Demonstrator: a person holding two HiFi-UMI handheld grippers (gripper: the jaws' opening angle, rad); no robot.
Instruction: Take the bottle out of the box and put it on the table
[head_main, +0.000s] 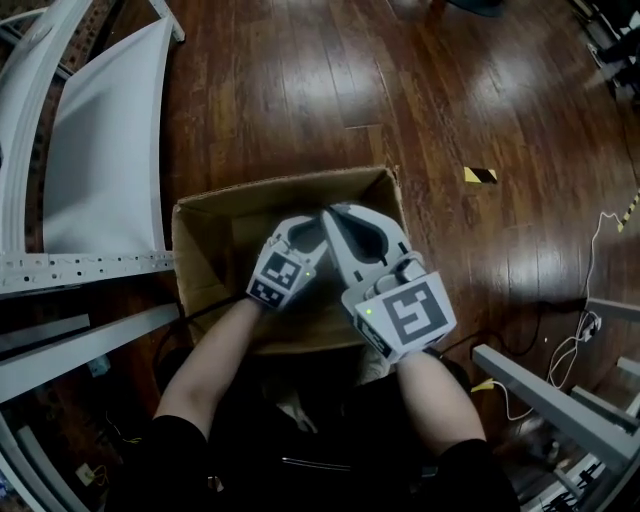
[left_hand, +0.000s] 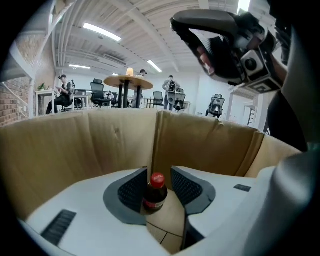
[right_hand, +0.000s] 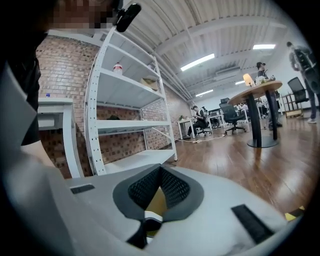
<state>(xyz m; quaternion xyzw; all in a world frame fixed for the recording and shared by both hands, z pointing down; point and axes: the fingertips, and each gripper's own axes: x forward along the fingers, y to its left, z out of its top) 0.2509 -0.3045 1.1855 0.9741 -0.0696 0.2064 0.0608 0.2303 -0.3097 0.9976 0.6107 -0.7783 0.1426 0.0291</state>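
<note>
Bottle, dark with red cap, stands upright in brown cardboard box, between narrowly parted jaws of left gripper; right gripper closed, empty.

A glossy dark brown wooden plank floor spreads around, with a strip of yellow-and-black tape and thin white cables lying on it well to the right of the right gripper. Left of that gripper, a tall white metal shelving rack stands before a red brick wall. Far ahead of the left gripper stands a round wooden table on black legs, with black office chairs around it. Long strip lights glow on the white ribbed ceiling.
</note>
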